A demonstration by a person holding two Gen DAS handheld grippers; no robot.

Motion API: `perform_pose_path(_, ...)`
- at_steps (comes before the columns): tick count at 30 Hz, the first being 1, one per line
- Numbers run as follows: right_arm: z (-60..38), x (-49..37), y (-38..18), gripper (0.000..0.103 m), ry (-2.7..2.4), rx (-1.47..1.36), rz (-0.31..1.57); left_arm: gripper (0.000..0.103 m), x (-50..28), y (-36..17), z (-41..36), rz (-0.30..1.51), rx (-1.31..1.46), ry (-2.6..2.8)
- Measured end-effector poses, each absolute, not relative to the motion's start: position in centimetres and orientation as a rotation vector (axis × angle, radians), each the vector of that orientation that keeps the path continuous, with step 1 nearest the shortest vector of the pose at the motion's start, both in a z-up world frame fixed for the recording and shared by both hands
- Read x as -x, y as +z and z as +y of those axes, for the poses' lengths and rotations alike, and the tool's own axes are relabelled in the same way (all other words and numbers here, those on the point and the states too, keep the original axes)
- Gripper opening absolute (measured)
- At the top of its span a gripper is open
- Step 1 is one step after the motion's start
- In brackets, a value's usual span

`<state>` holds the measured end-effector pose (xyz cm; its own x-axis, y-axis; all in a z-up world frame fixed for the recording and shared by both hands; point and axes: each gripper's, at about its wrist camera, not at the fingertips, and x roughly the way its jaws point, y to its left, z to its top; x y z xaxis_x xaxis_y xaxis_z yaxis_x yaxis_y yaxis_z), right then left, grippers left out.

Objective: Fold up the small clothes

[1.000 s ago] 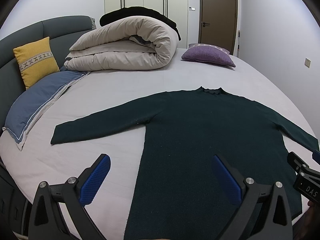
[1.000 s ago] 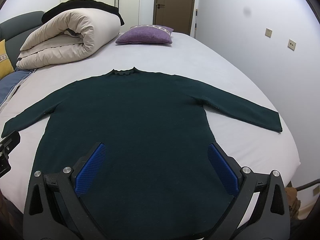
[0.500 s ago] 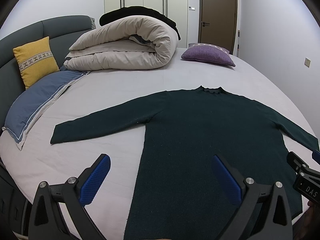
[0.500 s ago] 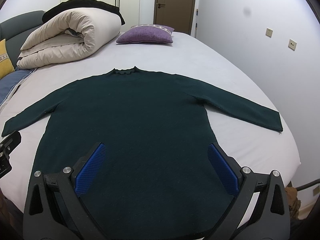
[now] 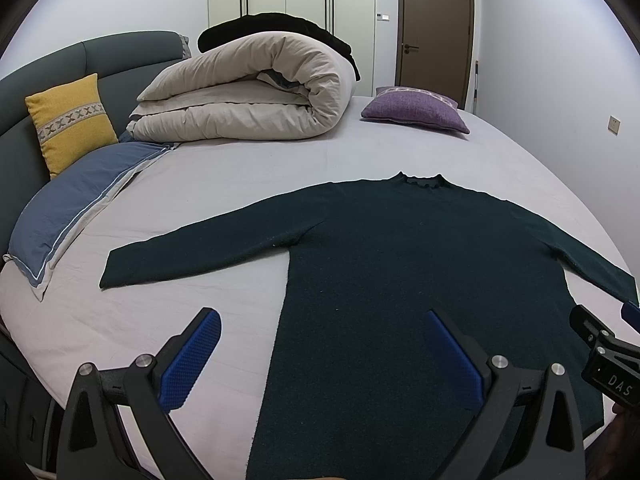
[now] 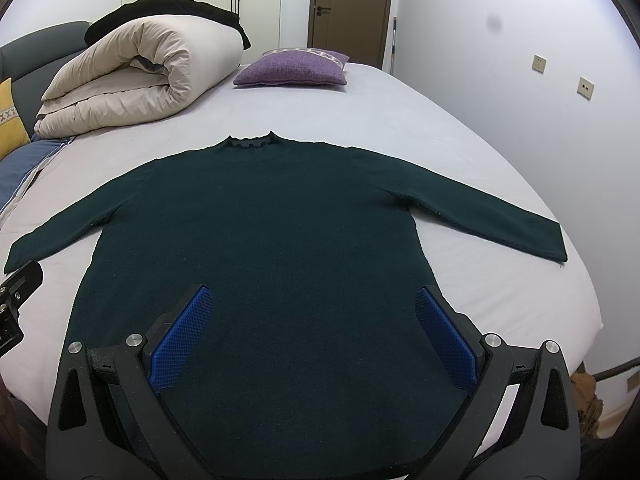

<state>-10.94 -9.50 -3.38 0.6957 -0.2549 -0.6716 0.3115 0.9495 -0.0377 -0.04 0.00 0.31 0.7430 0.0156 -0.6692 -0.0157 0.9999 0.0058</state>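
A dark green long-sleeved sweater (image 5: 400,264) lies flat on the light grey bed (image 5: 240,184), collar away from me, both sleeves spread out. It also shows in the right wrist view (image 6: 264,232). My left gripper (image 5: 320,332) is open and empty, hovering above the hem's left side. My right gripper (image 6: 312,312) is open and empty, hovering above the lower middle of the sweater. The right gripper's body shows at the right edge of the left wrist view (image 5: 604,352).
A rolled beige duvet (image 5: 248,96) lies at the far side of the bed. A purple cushion (image 5: 412,110) lies beside it. A yellow cushion (image 5: 72,120) and a blue pillow (image 5: 72,204) lie at the left by the grey headboard (image 5: 120,56). The bed's right edge (image 6: 580,280) drops off near the wall.
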Motion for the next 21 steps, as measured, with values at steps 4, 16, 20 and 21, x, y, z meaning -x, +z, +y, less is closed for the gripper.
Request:
perform_pose_path(4,-9.44,11.02,-3.42,0.103,-0.314,-0.081,0.738,0.103,-0.08,0.21,-0.32,0.735,0.0,0.017)
perform_pose_path(16,-9.24,11.05,-3.56,0.103,-0.313,-0.081,0.74,0.103,-0.04,0.11,-0.41,0.733,0.001,0.017)
perform_pose_path(20,-9.31,10.85,-3.57,0.103,-0.311,-0.081,0.743,0.103,-0.07,0.04,-0.5,0.734,0.001,0.016)
perform_pose_path(21,-9.33,10.83,-3.58,0.103,-0.31,-0.082,0.744,0.103,-0.08,0.04,-0.48,0.734,0.002,0.016)
